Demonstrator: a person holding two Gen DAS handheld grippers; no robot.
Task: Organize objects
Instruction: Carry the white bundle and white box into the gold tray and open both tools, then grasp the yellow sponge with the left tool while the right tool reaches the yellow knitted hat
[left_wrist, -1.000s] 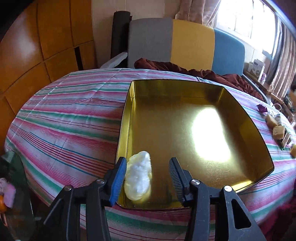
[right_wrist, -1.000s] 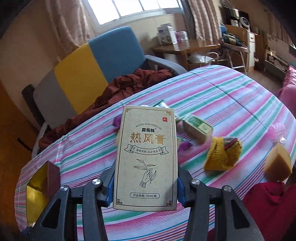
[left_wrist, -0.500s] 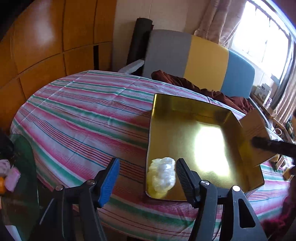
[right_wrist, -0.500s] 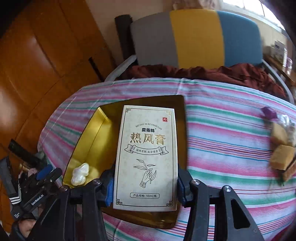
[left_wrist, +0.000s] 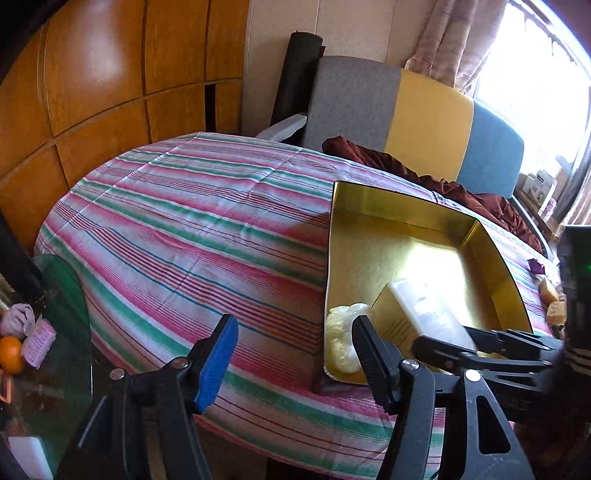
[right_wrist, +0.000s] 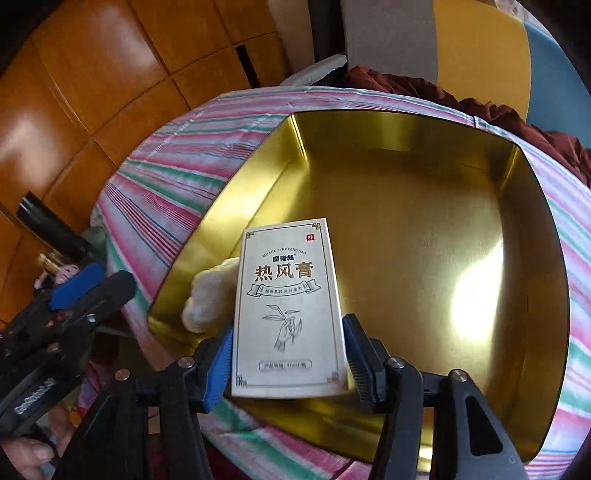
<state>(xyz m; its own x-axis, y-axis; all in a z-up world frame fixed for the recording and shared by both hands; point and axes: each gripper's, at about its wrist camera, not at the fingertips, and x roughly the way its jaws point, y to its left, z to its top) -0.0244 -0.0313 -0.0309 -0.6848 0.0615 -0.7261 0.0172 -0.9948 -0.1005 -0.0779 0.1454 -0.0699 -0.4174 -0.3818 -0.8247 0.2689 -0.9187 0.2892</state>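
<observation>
Gripping a flat, pale cardboard box (right_wrist: 290, 310) printed with Chinese characters and a line drawing of a hand holding a sprig, the right gripper (right_wrist: 290, 363) has its blue-padded and black ribbed fingers (right_wrist: 218, 363) clamped on the box's two long edges near its lower end. The box is held tilted over the near left part of a shallow square tray (right_wrist: 406, 177) of shiny gold metal with low upright walls. Just left of the box, a lumpy whitish wad (right_wrist: 208, 295) of crinkled, translucent material lies in the tray's near left corner, against the wall.

The left gripper (left_wrist: 291, 360) hangs with its fingers (left_wrist: 218, 362) spread wide and nothing between them, outside the tray's near corner and over the cloth; its black finger sits in front of the wad (left_wrist: 341, 332) in its own view. From there the box (left_wrist: 424, 314) appears as a light slab slanting down into the tray (left_wrist: 369, 206).

A smooth cloth (left_wrist: 192, 229) striped pink, green, white and blue covers the rounded tabletop. Beyond it stands a sofa (left_wrist: 424, 114) upholstered in grey, yellow and blue panels, with a crumpled maroon fabric (left_wrist: 388, 162) on its seat. Glossy orange-brown wood panelling (left_wrist: 92, 81) lines the wall, and bright daylight pours through a curtained window (left_wrist: 535, 66) on the right.
</observation>
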